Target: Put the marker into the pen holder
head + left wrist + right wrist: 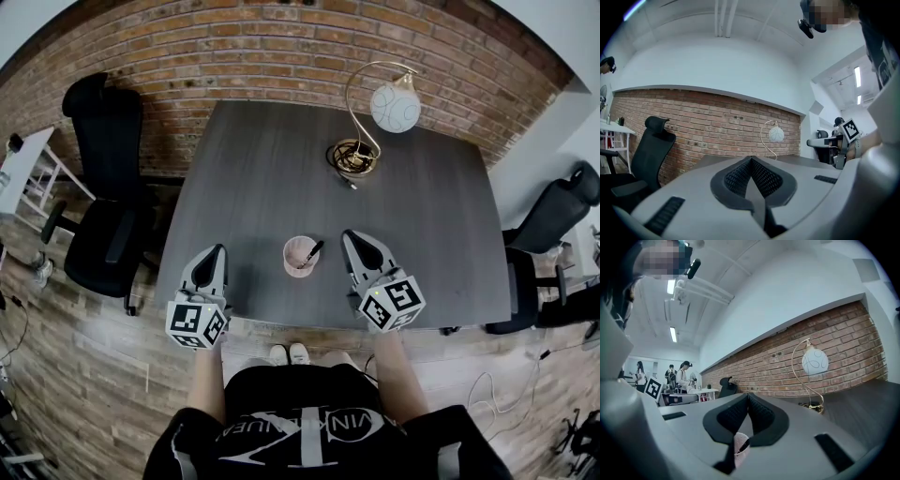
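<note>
The marker (311, 251) is already sitting in the pink pen holder (298, 264), near the front edge of the dark table (262, 169), and pokes out toward the right gripper (347, 234). The left gripper (218, 249) is on the holder's other side. Both have their fingers pressed together, empty, and neither touches the holder.

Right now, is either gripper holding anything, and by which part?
Nothing is held. The left gripper and right gripper are both shut and empty; the marker stands in the pink pen holder between them.
</note>
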A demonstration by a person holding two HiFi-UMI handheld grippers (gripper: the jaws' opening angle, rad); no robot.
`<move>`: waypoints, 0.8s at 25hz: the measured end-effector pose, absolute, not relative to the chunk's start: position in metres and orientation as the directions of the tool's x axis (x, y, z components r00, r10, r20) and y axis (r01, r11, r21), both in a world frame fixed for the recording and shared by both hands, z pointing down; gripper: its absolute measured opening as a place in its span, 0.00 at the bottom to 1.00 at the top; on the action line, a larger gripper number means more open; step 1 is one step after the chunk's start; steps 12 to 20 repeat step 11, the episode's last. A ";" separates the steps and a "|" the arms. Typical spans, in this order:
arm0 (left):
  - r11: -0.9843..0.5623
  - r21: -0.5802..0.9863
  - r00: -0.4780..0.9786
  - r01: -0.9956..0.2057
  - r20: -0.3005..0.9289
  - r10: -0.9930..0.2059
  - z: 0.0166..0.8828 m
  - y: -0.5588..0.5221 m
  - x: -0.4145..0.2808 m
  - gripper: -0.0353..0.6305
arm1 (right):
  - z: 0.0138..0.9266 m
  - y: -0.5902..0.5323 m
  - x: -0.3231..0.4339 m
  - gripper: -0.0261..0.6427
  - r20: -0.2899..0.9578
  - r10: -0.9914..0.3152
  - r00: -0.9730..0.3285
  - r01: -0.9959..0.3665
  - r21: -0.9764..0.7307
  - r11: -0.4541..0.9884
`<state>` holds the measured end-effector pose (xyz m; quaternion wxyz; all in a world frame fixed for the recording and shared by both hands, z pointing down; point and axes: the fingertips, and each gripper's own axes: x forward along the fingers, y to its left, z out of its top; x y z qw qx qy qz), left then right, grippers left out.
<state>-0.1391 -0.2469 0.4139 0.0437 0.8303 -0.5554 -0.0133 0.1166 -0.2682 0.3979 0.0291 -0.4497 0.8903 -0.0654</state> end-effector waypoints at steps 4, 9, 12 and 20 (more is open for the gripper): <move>-0.382 0.085 0.385 -0.920 0.020 -0.923 0.411 -0.249 -0.140 0.07 | 0.396 -0.270 0.116 0.08 0.001 -0.807 -0.590 -0.799 -0.145 0.584; -0.381 0.084 0.384 -0.921 0.017 -0.923 0.409 -0.252 -0.140 0.07 | 0.395 -0.272 0.117 0.08 -0.005 -0.808 -0.590 -0.798 -0.155 0.583; -0.381 0.083 0.383 -0.921 0.016 -0.923 0.408 -0.253 -0.140 0.07 | 0.394 -0.274 0.118 0.08 -0.006 -0.808 -0.589 -0.797 -0.158 0.583; -0.381 0.083 0.383 -0.921 0.016 -0.923 0.408 -0.253 -0.140 0.07 | 0.394 -0.274 0.118 0.08 -0.006 -0.808 -0.589 -0.797 -0.158 0.583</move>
